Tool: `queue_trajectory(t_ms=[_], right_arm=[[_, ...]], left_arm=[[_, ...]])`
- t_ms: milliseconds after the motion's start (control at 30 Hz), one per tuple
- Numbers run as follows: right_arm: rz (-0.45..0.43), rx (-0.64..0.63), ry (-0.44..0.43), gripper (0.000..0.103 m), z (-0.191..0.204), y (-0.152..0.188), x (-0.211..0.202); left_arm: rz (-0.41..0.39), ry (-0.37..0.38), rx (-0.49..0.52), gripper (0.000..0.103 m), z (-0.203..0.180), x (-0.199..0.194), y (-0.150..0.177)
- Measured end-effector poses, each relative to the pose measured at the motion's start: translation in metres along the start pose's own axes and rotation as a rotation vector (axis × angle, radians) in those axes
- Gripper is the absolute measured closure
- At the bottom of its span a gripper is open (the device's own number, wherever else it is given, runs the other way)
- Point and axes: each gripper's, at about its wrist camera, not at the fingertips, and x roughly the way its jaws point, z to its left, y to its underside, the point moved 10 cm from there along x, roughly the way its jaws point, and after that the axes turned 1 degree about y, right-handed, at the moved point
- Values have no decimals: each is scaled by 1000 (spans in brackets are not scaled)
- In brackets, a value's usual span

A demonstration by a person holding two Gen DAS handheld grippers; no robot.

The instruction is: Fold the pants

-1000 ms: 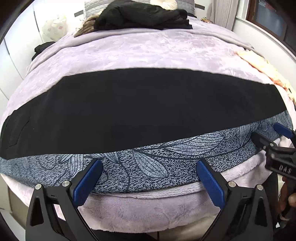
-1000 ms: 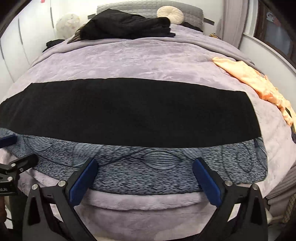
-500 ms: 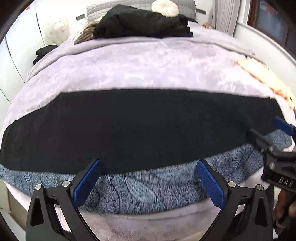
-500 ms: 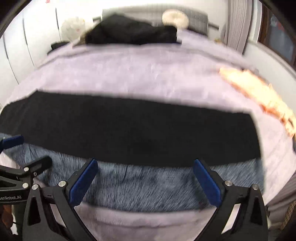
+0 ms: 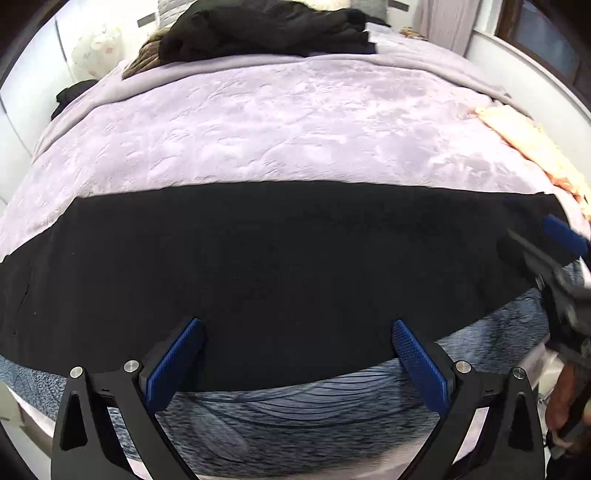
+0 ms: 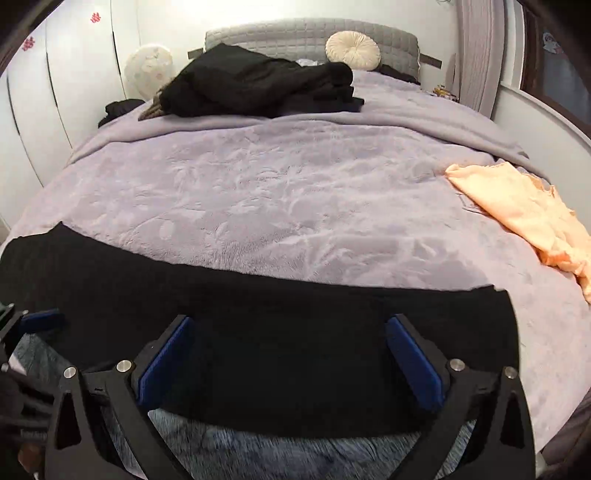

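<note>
A pair of black pants lay spread in a long band across the near end of a bed covered by a lilac blanket, their lower edge resting on a blue-grey leaf-patterned cloth at the bed's front edge. At far left, red paper cut-outs marked the white wardrobe doors; their characters were too small to read. The left gripper stood wide apart with blue pads over the pants' near edge, gripping nothing. Farther back, a heap of dark clothes sat before the grey quilted headboard, beside a round cream cushion. The right gripper was likewise spread wide over the black fabric, grasping nothing; lettering on the tool at the frame's left edge was blurred beyond reading. At right, a peach garment lay on the blanket, well apart from the pants.
</note>
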Motion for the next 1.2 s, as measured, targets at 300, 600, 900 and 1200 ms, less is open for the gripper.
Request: queue_trajectory(t_ms=[300, 600, 900, 1200], right_arm=[[34, 195, 88, 0, -109, 25, 11], [-62, 14, 43, 0, -48, 5, -27], [85, -19, 85, 0, -19, 19, 46], [105, 50, 249, 0, -46, 12, 15]], left_arm=[[62, -14, 83, 1, -71, 38, -46], [23, -39, 124, 1, -88, 18, -32], [48, -194, -137, 1, 80, 3, 2], [-20, -301, -365, 1, 221, -53, 42]])
